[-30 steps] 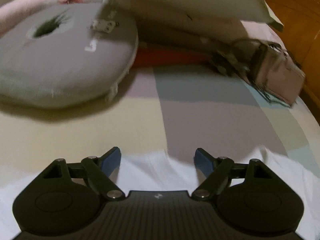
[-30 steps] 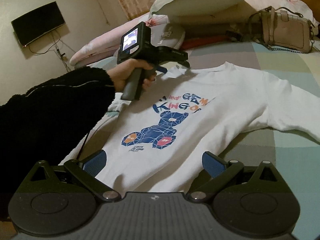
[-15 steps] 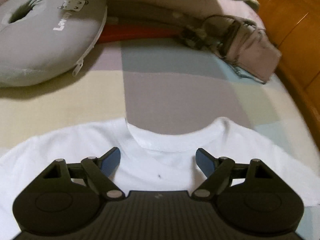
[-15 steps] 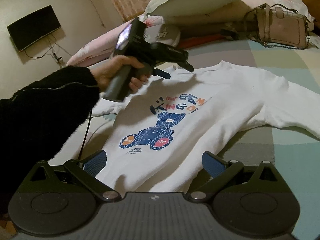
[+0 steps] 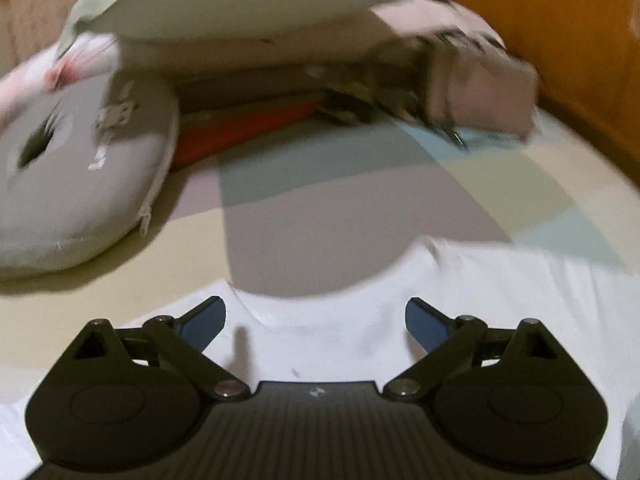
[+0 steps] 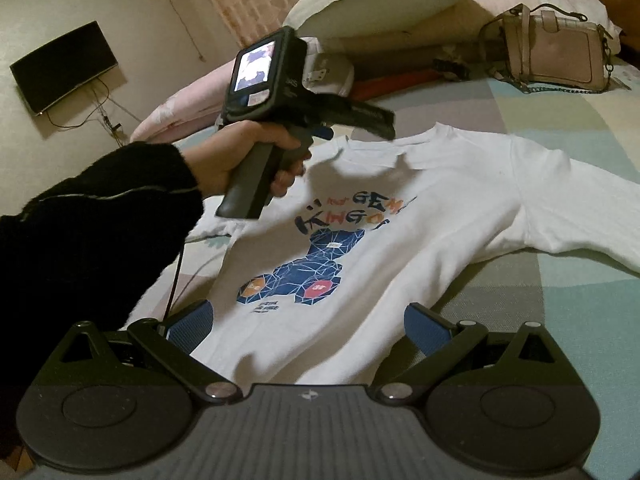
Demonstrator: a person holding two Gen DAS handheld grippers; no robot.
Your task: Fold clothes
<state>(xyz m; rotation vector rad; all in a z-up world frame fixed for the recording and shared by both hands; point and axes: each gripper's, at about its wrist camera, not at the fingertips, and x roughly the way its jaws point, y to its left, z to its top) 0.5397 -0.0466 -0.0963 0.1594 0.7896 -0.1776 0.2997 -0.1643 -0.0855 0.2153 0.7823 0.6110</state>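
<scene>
Fingers on both of your tools stand wide apart with nothing between them: the left gripper (image 5: 315,320) hangs over the collar, the right gripper (image 6: 306,326) sits at the near hem.

Largest first: the bed with its pastel checked sheet (image 6: 560,128) carries everything. On it the white long-sleeved sweatshirt with a blue bear print (image 6: 400,208) lies spread flat, print up, hem near you, neckline far, its right sleeve stretched out to the right. No fold shows in it.

What has just changed is your left tool. Over the last second its view went from the bare sheet beyond the shirt, to square over the neckline, and now it has swung again; the picture is smeared, so it is moving. From the right wrist view, your left hand (image 6: 244,156) has raised the tool just above the left shoulder of the shirt, clear of the cloth. The right tool has hardly shifted.

For the task, my reading is that you are hunting for a hold near the collar or shoulder and have not closed on one.

Far beyond sit the grey ring-shaped cushion (image 5: 76,184), then the small pink handbag with a chain strap (image 6: 556,52).
</scene>
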